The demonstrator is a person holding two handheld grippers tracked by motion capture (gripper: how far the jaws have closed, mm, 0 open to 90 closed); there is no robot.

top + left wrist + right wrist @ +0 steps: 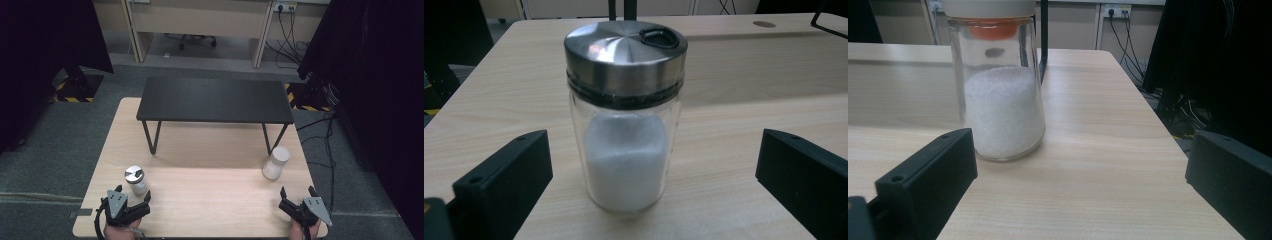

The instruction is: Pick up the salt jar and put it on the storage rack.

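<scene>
A glass shaker with a steel lid (135,180) (626,115) stands upright on the wooden table (210,200), about half full of white grains. My left gripper (128,201) (651,195) is open just behind it, the jar standing ahead of and between its jaws without touching them. At the right a second glass jar with a white lid (276,162) (998,80) stands upright, holding white grains and an orange insert under the lid. My right gripper (298,195) (1078,190) is open near the front edge, a short way in front of that jar, which sits toward its left jaw.
A low black bench (215,100) on thin legs stands across the far half of the table. Cables (325,135) trail over the floor at the right, and black curtains (380,75) hang on both sides.
</scene>
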